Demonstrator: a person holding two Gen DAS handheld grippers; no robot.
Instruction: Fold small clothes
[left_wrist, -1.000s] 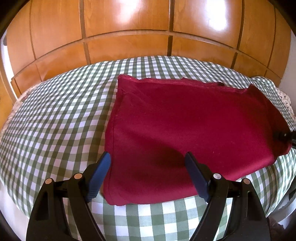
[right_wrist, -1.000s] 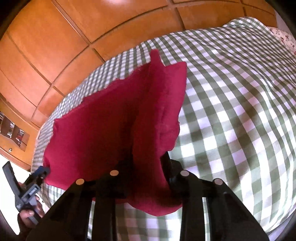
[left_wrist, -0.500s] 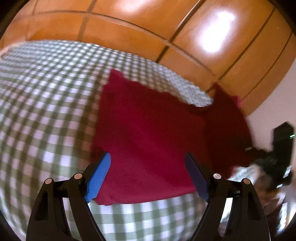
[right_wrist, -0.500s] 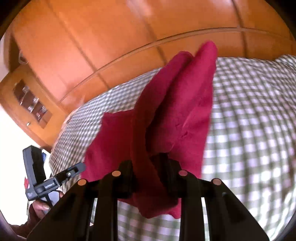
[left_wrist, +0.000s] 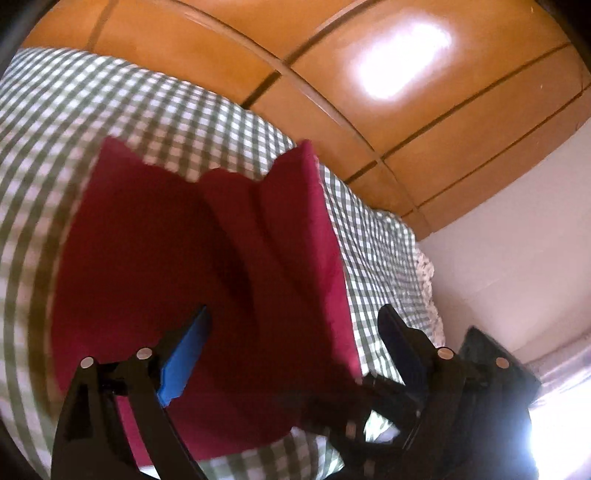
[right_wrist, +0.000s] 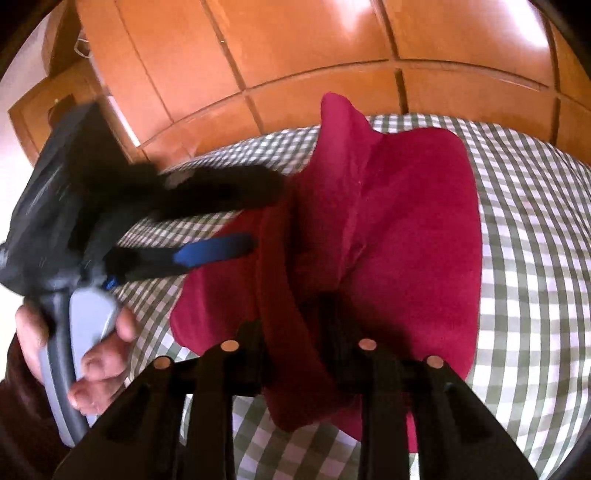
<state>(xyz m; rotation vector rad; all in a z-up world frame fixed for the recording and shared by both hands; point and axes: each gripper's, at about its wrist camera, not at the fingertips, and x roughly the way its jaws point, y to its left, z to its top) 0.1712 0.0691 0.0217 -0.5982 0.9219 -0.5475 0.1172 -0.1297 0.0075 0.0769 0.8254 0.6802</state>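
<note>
Here, red cloth (right_wrist: 406, 229) fold between opening right gripper (right_wrist: 295, 325) jaws, left gripper (left_wrist: 295, 332) wide, empty.

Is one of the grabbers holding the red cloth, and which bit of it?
The right gripper, its jaws opening, has the red cloth between them by its near folded edge. The left gripper is opening wide and holds nothing.

matt red cloth garment (right_wrist: 413, 229) on checked cotton bedcover (right_wrist: 524, 221); glossy wood panels (left_wrist: 388, 92) behind.
</note>
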